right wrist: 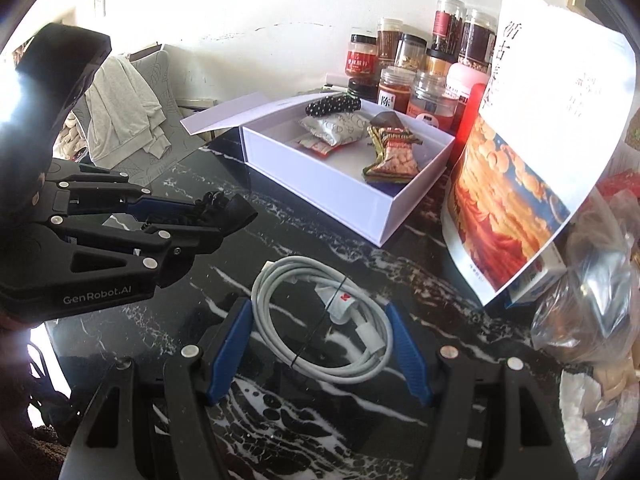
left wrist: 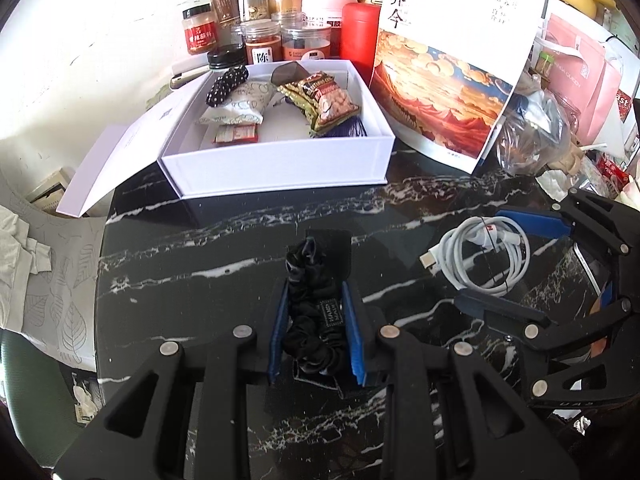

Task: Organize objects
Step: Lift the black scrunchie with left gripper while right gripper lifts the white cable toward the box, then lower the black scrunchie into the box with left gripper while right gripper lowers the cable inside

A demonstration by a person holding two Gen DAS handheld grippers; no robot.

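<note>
My left gripper [left wrist: 314,292] is shut on a black fabric scrunchie [left wrist: 308,312] with a small woven label, held just above the black marble table [left wrist: 224,264]. In the right wrist view the same gripper [right wrist: 208,216] sits at the left with the scrunchie [right wrist: 216,204] sticking out of its tips. My right gripper [right wrist: 317,306] has its blue pads against both sides of a coiled white charging cable [right wrist: 372,336]. From the left wrist view, that gripper [left wrist: 480,258] and the cable [left wrist: 496,236] are on the right. An open white box [left wrist: 280,168] stands behind, holding snack packets and a dotted pouch.
Several jars [left wrist: 260,24] crowd the wall behind the box. A tall white paper bag with a painted print [left wrist: 452,72] leans to the right of the box [right wrist: 320,196]. A clear plastic bag [right wrist: 588,312] lies at the far right. A chair with draped cloth [right wrist: 120,112] stands off the table's left edge.
</note>
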